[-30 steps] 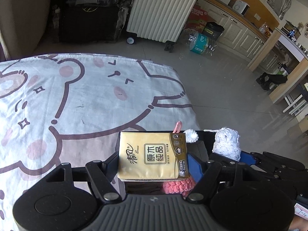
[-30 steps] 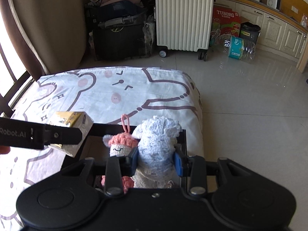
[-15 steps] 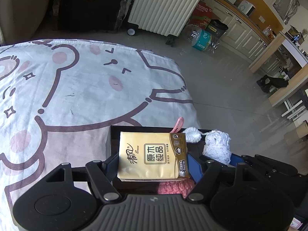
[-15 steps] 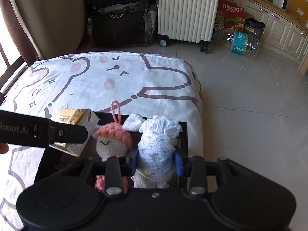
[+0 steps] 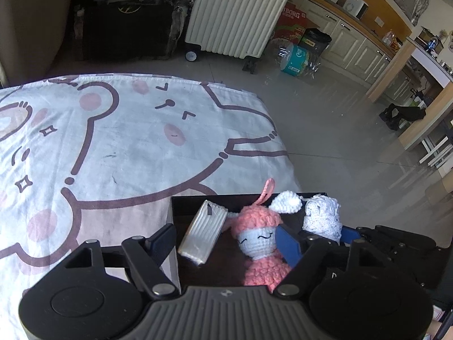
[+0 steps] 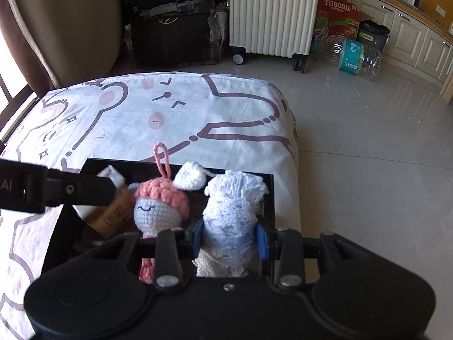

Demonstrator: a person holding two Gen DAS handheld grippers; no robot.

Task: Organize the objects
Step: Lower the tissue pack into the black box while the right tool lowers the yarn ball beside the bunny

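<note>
— On the bed, what's there?
— A black tray holding tissue pack and pink doll.
— Claws?
— Left claw closing, touching nothing; right claw clamps the white doll. Tiled floor beyond.

The right hand-held gripper's body is hiding the bottom of the white crocheted piece and most of the pink doll's body. The left hand-held gripper's finger is crossing over the tissue pack, covering its middle. In the left wrist view the black tray's near part is disappearing behind the left hand-held gripper. The tissue pack's print is staying too blurred to read.
</note>
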